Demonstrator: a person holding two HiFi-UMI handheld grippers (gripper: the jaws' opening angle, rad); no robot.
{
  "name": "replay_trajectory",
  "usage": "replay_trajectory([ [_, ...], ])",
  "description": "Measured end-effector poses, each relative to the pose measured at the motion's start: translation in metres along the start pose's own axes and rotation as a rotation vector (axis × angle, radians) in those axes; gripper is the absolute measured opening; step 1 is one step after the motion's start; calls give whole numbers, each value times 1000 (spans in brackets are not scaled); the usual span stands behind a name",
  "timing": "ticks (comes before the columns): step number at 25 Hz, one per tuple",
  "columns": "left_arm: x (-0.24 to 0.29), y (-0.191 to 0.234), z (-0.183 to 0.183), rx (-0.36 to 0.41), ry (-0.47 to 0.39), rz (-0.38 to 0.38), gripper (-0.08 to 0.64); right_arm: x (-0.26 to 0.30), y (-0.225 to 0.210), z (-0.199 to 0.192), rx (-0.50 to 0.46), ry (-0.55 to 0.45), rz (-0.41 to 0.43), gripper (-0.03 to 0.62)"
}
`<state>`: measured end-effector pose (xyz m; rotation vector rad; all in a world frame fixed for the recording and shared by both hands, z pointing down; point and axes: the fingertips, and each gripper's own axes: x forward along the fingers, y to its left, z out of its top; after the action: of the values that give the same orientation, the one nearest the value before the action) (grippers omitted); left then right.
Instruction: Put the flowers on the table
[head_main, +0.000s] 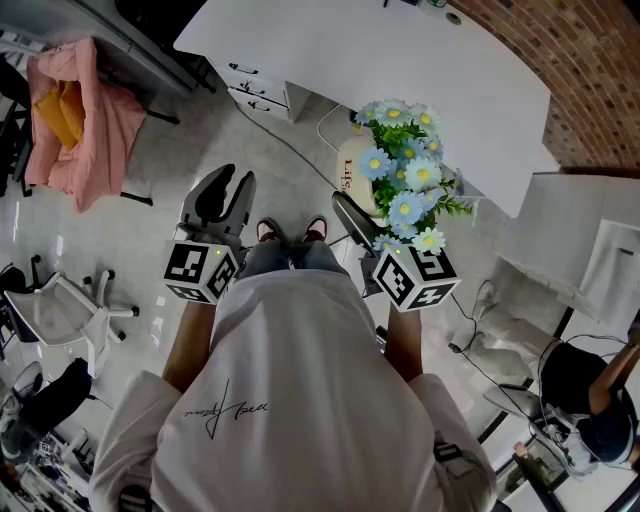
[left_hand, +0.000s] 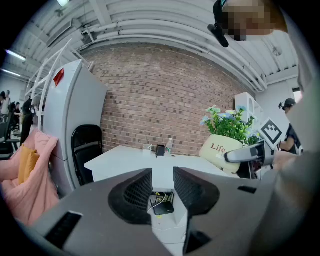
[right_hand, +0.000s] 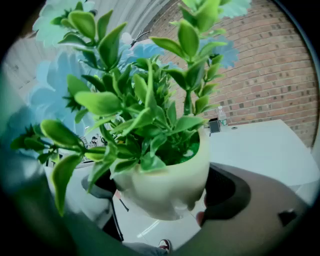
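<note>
Head view: the person is standing on the floor (head_main: 150, 230) facing the white surface (head_main: 400, 50), which is lying at 12 to 1 o'clock. The right gripper (head_main: 362, 215) is carrying the cream pot (head_main: 352, 172) of flowers (head_main: 405, 170) at about 1 o'clock from the body. The pot is hanging in the air short of the surface's near edge, not resting on it. Right gripper view: the fingers (right_hand: 227, 192) are spread wide and pressing on both sides of the pot, at 9 and 3 o'clock of it. The green leaves are filling the upper frame, and floor and a shoe (right_hand: 163, 244) are showing below the pot. The left gripper (head_main: 228, 185) is hovering at 11 o'clock, well apart from the pot. Left gripper view: its fingers (left_hand: 135, 192) are standing a narrow gap apart and are holding nothing, and the surface is showing beyond that gap. A small bottle (left_hand: 169, 146) is standing on the surface at its far side, near the brick wall (left_hand: 165, 100). A pink cloth (head_main: 75, 115) is draping over a chair at 10 o'clock in the head view.
</note>
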<state>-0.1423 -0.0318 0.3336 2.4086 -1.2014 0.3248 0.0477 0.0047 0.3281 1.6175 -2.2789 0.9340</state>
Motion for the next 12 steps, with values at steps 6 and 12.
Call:
replay_trajectory([
  [6, 2, -9, -2, 17, -13, -5, 132, 0, -1, -1, -11, -20, 13, 503],
  [12, -4, -17, -1, 28, -27, 8, 132, -2, 2, 2, -26, -31, 47, 503],
])
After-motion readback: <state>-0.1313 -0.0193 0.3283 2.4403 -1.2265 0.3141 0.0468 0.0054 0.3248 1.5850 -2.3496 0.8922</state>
